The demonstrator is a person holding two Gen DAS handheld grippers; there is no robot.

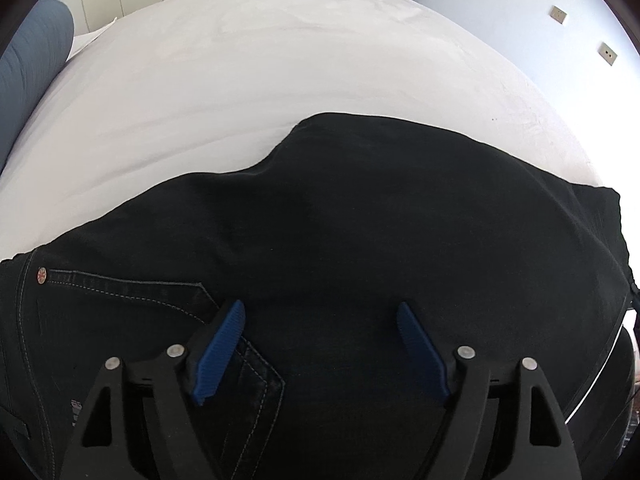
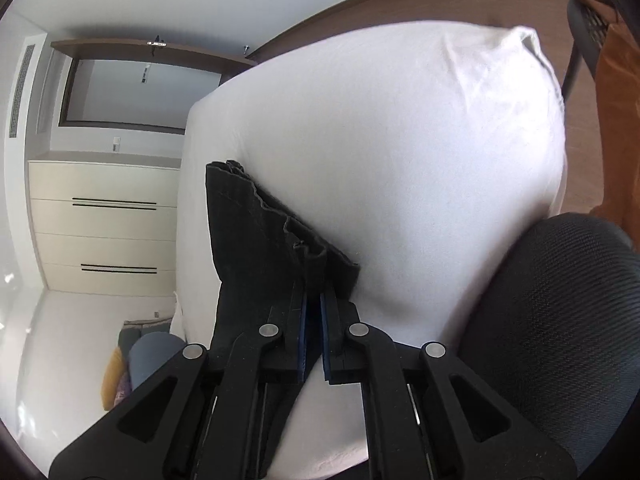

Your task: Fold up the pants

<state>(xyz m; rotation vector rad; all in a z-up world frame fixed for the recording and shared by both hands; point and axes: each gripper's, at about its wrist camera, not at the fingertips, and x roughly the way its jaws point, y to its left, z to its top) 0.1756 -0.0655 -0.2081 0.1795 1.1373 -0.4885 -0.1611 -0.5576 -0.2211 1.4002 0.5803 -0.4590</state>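
Black jeans [image 1: 340,220] lie spread on a white bed [image 1: 260,72], with a stitched back pocket and a rivet at lower left. My left gripper [image 1: 320,316] is open just above the jeans near the pocket, its blue pads [image 1: 220,352] wide apart and empty. In the right wrist view my right gripper [image 2: 314,300] is shut on a bunched end of the black jeans [image 2: 256,236], held above the white bed [image 2: 400,160].
A black mesh office chair [image 2: 560,320] stands close at the right. A wooden headboard [image 2: 400,0] is behind the bed. White drawers [image 2: 108,220] and a blue-grey roll [image 1: 32,68] stand at the left. A wall with sockets [image 1: 560,16] is at the right.
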